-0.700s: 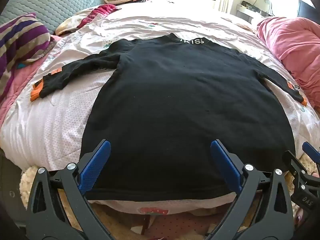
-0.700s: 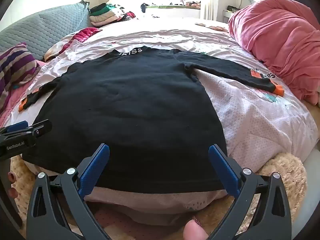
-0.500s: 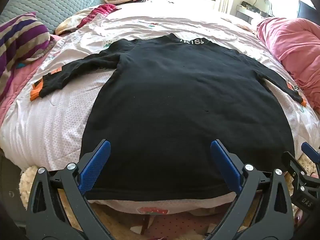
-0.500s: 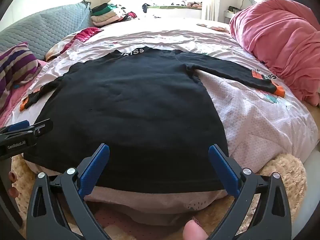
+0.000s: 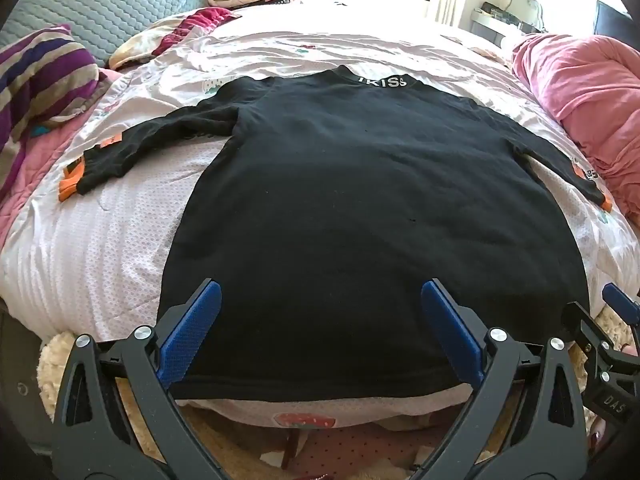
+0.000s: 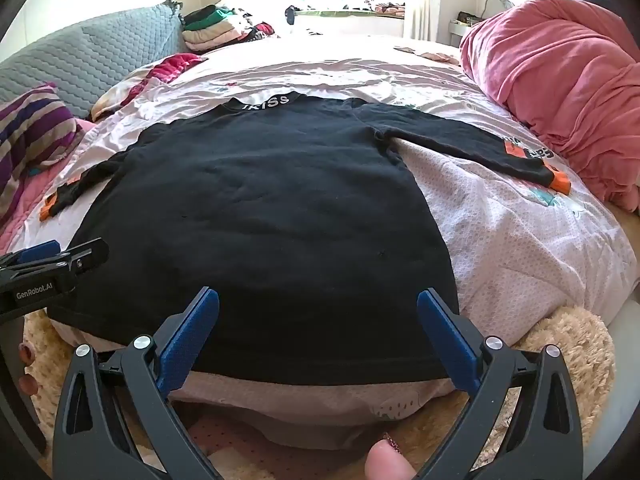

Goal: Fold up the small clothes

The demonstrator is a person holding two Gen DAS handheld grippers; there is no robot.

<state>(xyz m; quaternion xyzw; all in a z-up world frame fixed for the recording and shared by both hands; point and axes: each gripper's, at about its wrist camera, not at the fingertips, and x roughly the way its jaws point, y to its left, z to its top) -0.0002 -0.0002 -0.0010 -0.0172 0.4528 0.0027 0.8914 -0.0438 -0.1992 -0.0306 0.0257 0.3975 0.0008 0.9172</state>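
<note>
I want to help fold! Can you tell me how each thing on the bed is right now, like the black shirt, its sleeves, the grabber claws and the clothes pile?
black shirt: flat, unfolded.
left sleeve: spread outward.
right sleeve: spread outward.
left gripper: open, holding nothing.
right gripper: open, holding nothing.
clothes pile: folded, stacked.
pink blanket: bunched up.

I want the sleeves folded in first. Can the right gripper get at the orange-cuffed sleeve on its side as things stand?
Probably yes: the right gripper is open and empty, and the sleeve lies flat on the bedspread with nothing over it, the pink blanket beside it.
</note>
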